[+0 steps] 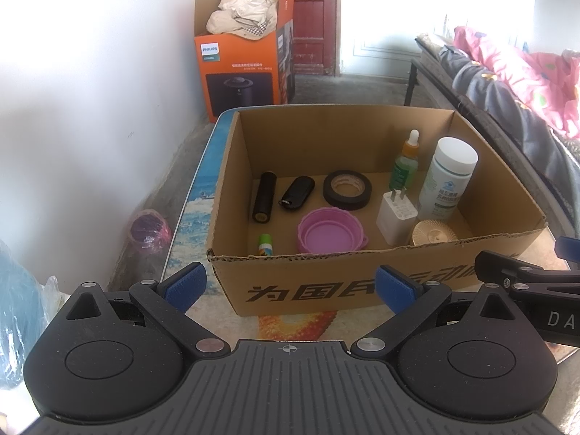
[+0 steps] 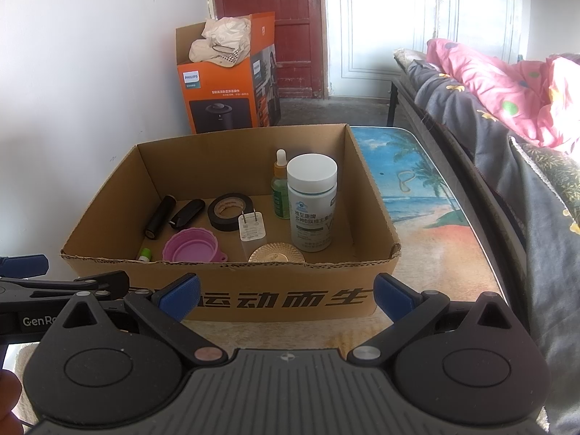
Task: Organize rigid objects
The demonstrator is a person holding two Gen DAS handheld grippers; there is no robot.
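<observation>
Where bed (image 2: 489, 116) flanks table (image 2: 417, 188), orange carton (image 2: 217, 83) behind.

"PHILIPS" stands in a white patch on the orange carton (image 1: 239, 69) at upper left. The cardboard box (image 2: 282, 299) carries bold black Chinese characters "运动而生" along its front wall. "GenRo", cut off, shows on the left hand-held gripper (image 2: 40, 320) at left edge; the white bottle's (image 2: 311, 214) label print is too small to read surely.
</observation>
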